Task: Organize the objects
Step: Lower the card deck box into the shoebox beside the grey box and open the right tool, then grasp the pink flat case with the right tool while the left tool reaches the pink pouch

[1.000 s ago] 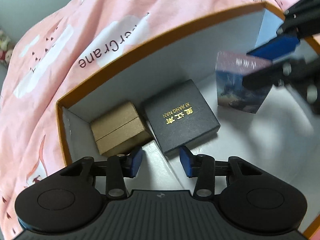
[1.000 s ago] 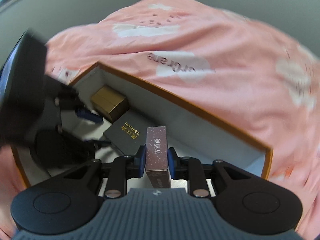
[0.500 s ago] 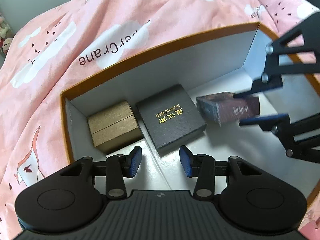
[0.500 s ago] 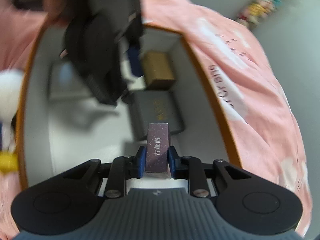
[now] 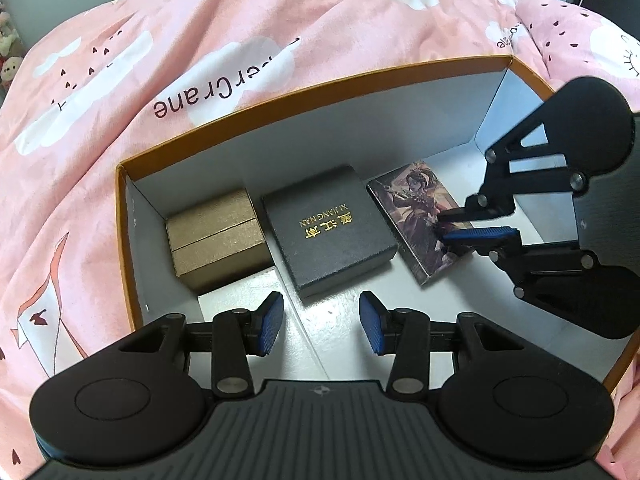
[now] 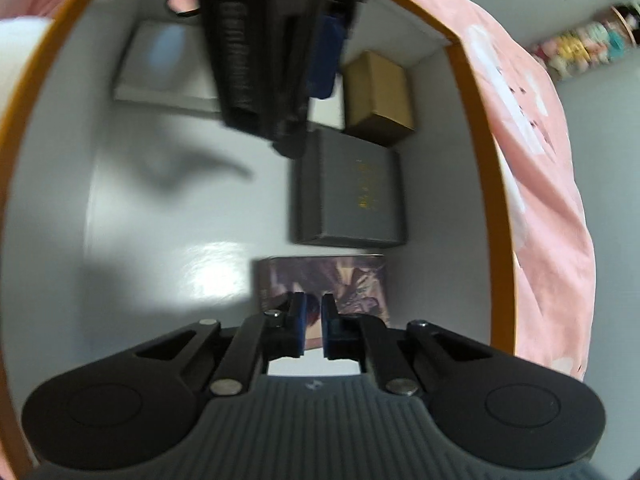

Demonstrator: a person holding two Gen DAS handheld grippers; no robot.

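The pink bedspread (image 5: 200,60) lies all around, and on the bed sits the big orange-rimmed box (image 5: 280,96) with its white floor, which both tools reach into. Inside, ahead of the left hand-held gripper (image 5: 320,322), three smaller boxes stand in a row along the far wall: the gold box (image 5: 216,236) ahead and to its left, the black box (image 5: 328,232) with gold lettering straight ahead, and the picture card box (image 5: 416,220) ahead to its right, just beside the black one.

The right hand-held gripper (image 6: 311,326) hovers directly over the near end of the card box, its jaws drawn nearly together with nothing between them, so the card box looks set down and let go. The left hand-held gripper is half open and empty, poised above the bare floor in front of the row.

I judge the placing step to be at its close. The next move probably calls for lifting the right tool clear without nudging the card box, then fetching another item.

The card box lies flat, picture face up. Its long axis runs away from the right tool toward the black box, roughly parallel to the black box's sides.

A flat pale item (image 6: 168,64) lies farther off, beyond the left tool.
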